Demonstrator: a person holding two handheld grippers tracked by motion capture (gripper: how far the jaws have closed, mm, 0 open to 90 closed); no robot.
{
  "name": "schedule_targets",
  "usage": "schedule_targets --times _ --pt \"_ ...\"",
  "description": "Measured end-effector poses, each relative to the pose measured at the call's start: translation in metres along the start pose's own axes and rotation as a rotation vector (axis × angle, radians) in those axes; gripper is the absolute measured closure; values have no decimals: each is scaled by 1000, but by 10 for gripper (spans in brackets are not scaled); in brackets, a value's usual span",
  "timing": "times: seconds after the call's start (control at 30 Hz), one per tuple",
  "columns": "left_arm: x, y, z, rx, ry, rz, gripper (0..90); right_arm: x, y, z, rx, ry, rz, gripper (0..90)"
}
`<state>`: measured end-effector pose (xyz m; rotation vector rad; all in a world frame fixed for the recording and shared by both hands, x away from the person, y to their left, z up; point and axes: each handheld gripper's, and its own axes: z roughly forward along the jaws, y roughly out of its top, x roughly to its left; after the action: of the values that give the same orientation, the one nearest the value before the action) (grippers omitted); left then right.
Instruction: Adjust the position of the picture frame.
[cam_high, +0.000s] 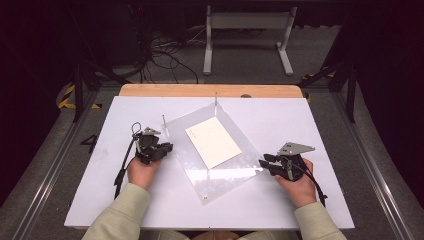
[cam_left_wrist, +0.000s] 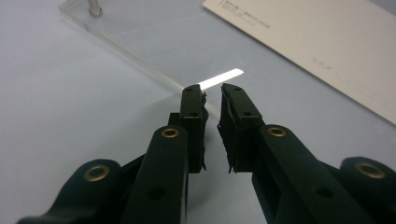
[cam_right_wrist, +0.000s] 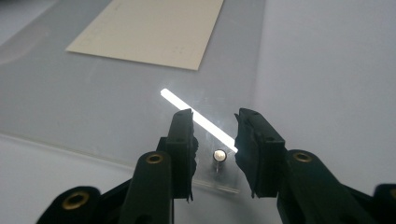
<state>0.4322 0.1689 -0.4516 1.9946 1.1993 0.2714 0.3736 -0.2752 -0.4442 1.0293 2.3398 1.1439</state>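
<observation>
You're at the white table (cam_high: 280, 120) with a gripper in each hand, and a clear acrylic sheet (cam_high: 220, 175) lies flat in the middle, turned like a diamond. On it rests a cream card (cam_high: 213, 142), tilted the same way, sitting toward the sheet's 12 o'clock half. Thin metal posts stand at the sheet's corners: one at 12 o'clock (cam_high: 216, 98), another at 10 o'clock (cam_high: 163, 119).

Your left gripper (cam_high: 169, 148) sits at 9 o'clock of the sheet, jaws aimed at its edge. In the left gripper view the two black jaws stand only slightly parted, a narrow slit between the pads, nothing held. The tips hover right at the acrylic's edge, with a bright strip of reflected light (cam_left_wrist: 219, 78) just beyond them and the card (cam_left_wrist: 322, 42) up at 1 o'clock.

Your right gripper (cam_high: 264, 163) comes in from 3 o'clock, its tips at the sheet's right corner. In the right gripper view the jaws are spread wide apart, empty, and a small metal stud (cam_right_wrist: 219, 156) in the acrylic corner shows in the gap between them. I cannot tell whether the jaws touch the sheet. The card (cam_right_wrist: 154, 28) lies at 11 o'clock from there.

Both your hands (cam_high: 143, 172) rest low over the tabletop, pale sleeves (cam_high: 120, 210) coming in from 6 o'clock.
</observation>
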Motion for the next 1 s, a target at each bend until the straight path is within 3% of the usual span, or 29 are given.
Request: schedule_targets --times 0.07,0.2,0.33,0.47,0.5,0.63,0.7,0.8,0.9,0.97,1.0 --pt "-6 -1 -6 -25 -5 17 788 -1 -1 4 19 -7 -9 671" --pt "-17 -6 -18 -51 -43 70 756 -2 -2 7 56 0 -34 820" --pt "-20 -8 -25 -60 -59 84 754 -3 -3 5 61 10 -41 831" --pt "-21 -10 -32 -58 -81 104 748 2 -3 2 88 50 -77 832" --pt "-22 -12 -34 -57 -91 109 748 11 -1 0 115 69 -114 832" --pt "-24 -17 -40 -54 -112 110 748 23 -1 -2 142 123 -156 832" --pt "-26 -18 -42 -49 -120 118 748 26 -1 -3 148 131 -166 832" --pt "-30 -23 -48 -44 -142 135 743 41 -1 -4 168 148 -187 832" --pt "-37 -34 -55 -30 -178 151 742 52 -3 -5 162 153 -177 832" --pt "-40 -39 -59 -20 -172 172 737 61 -4 -6 162 174 -181 832" --pt "-41 -41 -60 -12 -149 186 737 65 -5 -6 163 180 -186 832"
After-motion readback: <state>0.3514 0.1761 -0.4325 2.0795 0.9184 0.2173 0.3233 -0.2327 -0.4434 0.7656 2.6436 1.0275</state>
